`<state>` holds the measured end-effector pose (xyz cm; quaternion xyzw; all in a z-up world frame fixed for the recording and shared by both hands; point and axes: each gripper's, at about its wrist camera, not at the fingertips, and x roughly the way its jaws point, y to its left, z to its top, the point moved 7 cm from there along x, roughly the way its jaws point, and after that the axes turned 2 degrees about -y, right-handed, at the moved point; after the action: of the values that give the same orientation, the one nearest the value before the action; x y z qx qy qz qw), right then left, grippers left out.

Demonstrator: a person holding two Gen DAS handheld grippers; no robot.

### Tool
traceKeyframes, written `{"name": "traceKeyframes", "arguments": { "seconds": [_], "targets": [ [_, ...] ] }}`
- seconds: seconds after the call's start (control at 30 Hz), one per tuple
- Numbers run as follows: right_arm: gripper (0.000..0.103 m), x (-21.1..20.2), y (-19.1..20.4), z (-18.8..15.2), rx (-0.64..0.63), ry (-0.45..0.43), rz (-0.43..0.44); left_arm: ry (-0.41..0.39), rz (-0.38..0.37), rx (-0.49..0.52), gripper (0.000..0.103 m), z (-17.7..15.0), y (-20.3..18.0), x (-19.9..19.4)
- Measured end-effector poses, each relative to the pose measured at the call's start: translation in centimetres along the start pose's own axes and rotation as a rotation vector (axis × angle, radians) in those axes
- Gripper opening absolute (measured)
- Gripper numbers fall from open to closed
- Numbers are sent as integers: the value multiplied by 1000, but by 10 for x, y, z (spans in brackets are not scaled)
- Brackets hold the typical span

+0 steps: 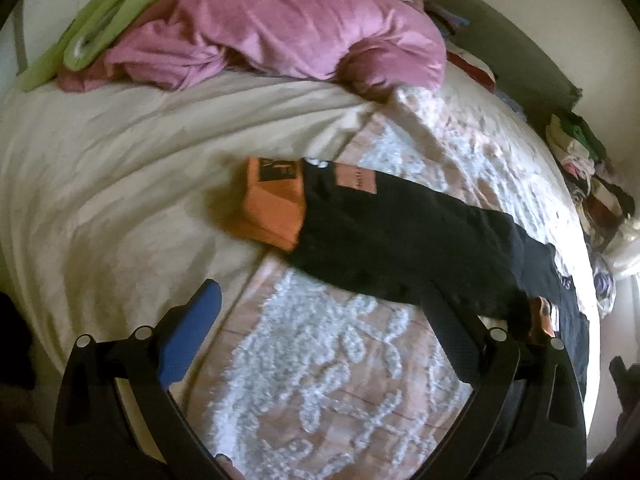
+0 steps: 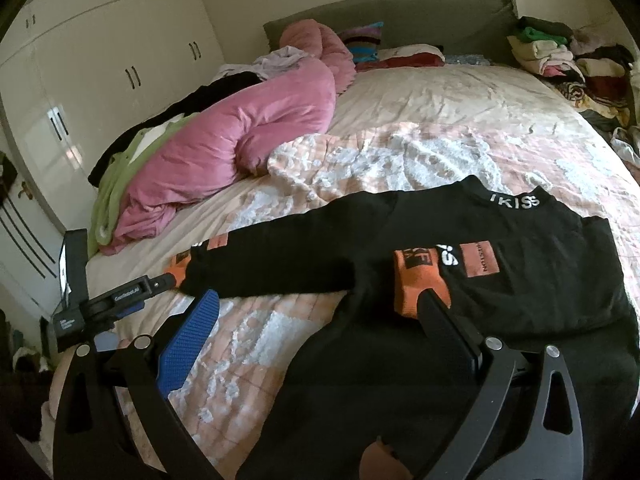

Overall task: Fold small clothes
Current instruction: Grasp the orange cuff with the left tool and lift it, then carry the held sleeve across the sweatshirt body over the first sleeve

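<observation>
The black top (image 2: pixel 500 248) lies flat on the bedspread (image 2: pixel 400 152), collar away from the right tongs (image 2: pixel 320 308). One sleeve is folded in across the chest, its orange cuff (image 2: pixel 420 280) just ahead of the right tongs' right finger. The other sleeve (image 1: pixel 400 224) stretches out sideways, its cuff (image 1: pixel 272 204) ahead of the left tongs (image 1: pixel 320 300).

Both tongs stand wide open and grip nothing. The right finger of the left tongs lies over the sleeve; whether it touches cannot be told.

Likely step in hand: fold the outstretched sleeve across the body.

1. Bring the left tongs forward to the cuff.
2. Close on the cuff edge only; keep the bedspread out of the grip.
3. Lift just clear, then carry the cuff toward the right tongs, over the chest.
4. Lay it beside the first cuff, sleeve straight.
5. Use the right tongs to pin the body so it does not drag.
</observation>
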<state>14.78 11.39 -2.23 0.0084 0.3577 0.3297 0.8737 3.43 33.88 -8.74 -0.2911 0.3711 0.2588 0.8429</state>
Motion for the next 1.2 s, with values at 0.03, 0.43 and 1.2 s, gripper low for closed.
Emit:
{"name": "traceKeyframes", "arguments": {
  "seconds": [0.03, 0.43, 1.2],
  "targets": [
    [99, 2, 2, -2, -2, 4, 4, 0, 4, -9, 94, 0, 3, 1],
    [99, 20, 19, -21, -20, 58, 44, 7, 12, -178, 93, 8, 48, 39],
    [99, 7, -3, -25, 37, 48, 24, -108, -173, -141, 9, 51, -8, 13]
  ]
}}
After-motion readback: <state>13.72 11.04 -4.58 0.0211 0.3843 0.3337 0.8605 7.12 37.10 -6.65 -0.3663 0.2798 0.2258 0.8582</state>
